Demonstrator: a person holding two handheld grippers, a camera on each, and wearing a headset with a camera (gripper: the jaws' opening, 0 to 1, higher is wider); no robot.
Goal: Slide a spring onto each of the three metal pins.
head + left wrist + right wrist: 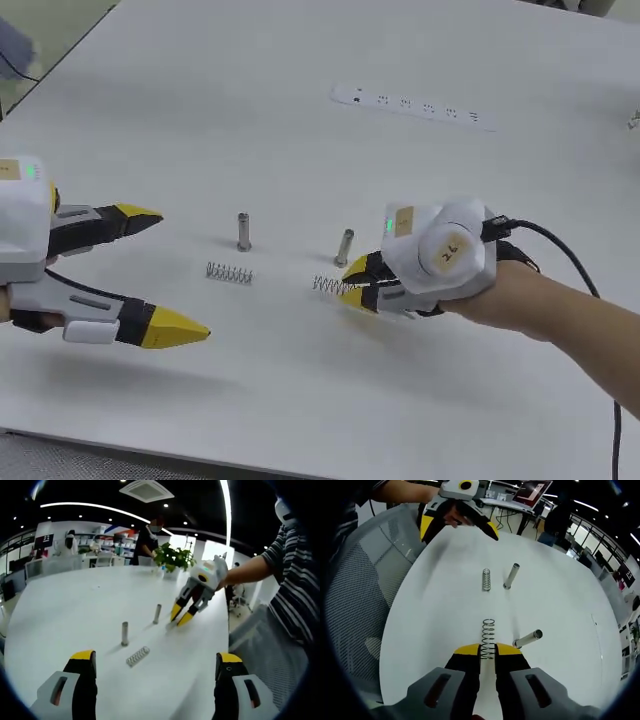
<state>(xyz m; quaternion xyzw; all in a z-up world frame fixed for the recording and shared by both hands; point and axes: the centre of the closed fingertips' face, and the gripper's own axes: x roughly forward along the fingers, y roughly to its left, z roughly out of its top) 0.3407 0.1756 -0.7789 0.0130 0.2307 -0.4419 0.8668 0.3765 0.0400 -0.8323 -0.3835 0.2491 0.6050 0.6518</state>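
Two metal pins stand on the white table: one (243, 231) (125, 633) (511, 575) at the middle, the other (344, 247) (157, 613) (528, 639) to its right. A loose spring (229, 272) (138, 656) (486, 579) lies flat just in front of the middle pin. My right gripper (352, 284) (183, 616) (488, 652) is shut on one end of a second spring (329, 285) (488, 637), which sticks out from its tips low over the table beside the right-hand pin. My left gripper (165, 272) (156, 656) (457, 522) hovers wide open at the left, holding nothing.
A white power strip (412, 106) lies at the far side of the table (300, 400). A black cable (570, 260) trails from the right gripper. A mesh chair (355, 590) (260, 630) stands by the table's near edge.
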